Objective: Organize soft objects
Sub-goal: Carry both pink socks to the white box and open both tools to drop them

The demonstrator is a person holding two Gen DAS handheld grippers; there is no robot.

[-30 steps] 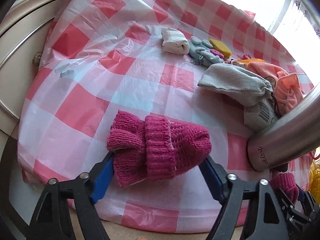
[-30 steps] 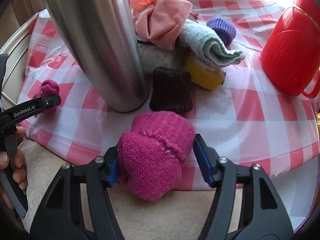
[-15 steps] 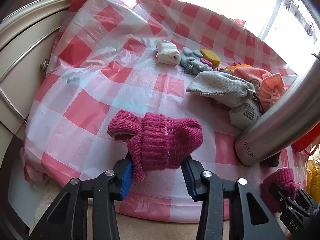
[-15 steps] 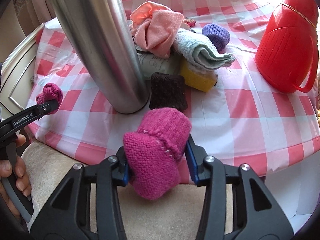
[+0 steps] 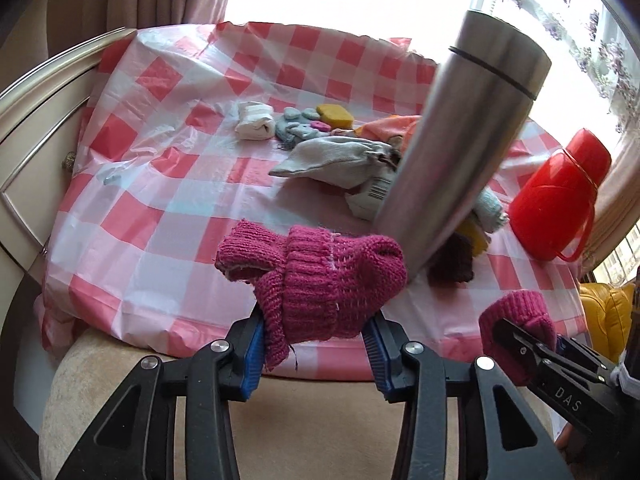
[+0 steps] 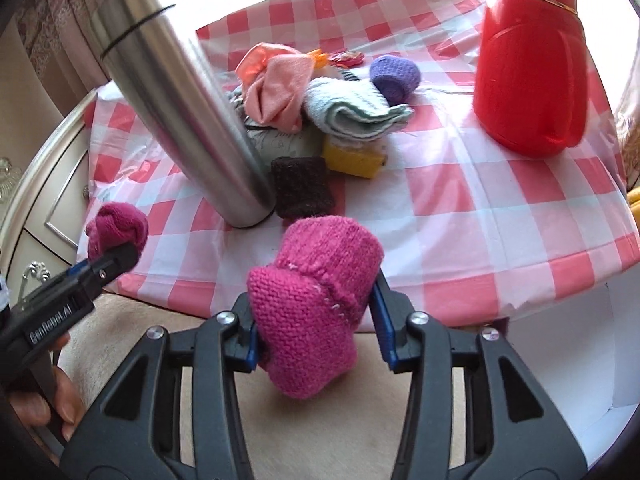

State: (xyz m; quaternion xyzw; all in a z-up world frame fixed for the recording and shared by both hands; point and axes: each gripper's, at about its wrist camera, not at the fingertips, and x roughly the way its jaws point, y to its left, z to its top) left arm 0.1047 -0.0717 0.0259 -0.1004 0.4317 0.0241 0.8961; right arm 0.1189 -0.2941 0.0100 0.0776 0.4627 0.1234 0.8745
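A: Left wrist view first. What has the left claw point(image 5: 316, 354) got?

B: Its blue pads are pressed in on a magenta knit sock point(image 5: 316, 284), held up clear of the near edge of the tabletop point(image 5: 132, 216), which wears a red-and-white checked cover. The cuff end flops out to the left.

A: And around it?

B: A steel flask point(image 5: 456, 148) stands near the near edge, a red jug point(image 5: 556, 204) towards the right edge, and a pile of soft things behind the flask: a grey sock point(image 5: 336, 158), a white rolled sock point(image 5: 254, 122).

A: Right wrist view?

B: The right claw point(image 6: 316, 328) is clamped on a second magenta sock point(image 6: 312, 300), also lifted off the near edge, over beige upholstery. Behind lie a dark knit square point(image 6: 302, 192) touching the flask's base, a yellow sponge point(image 6: 352, 158), a folded pale towel point(image 6: 352, 114), a pink cloth point(image 6: 276, 88) and a purple knit roll point(image 6: 394, 74).
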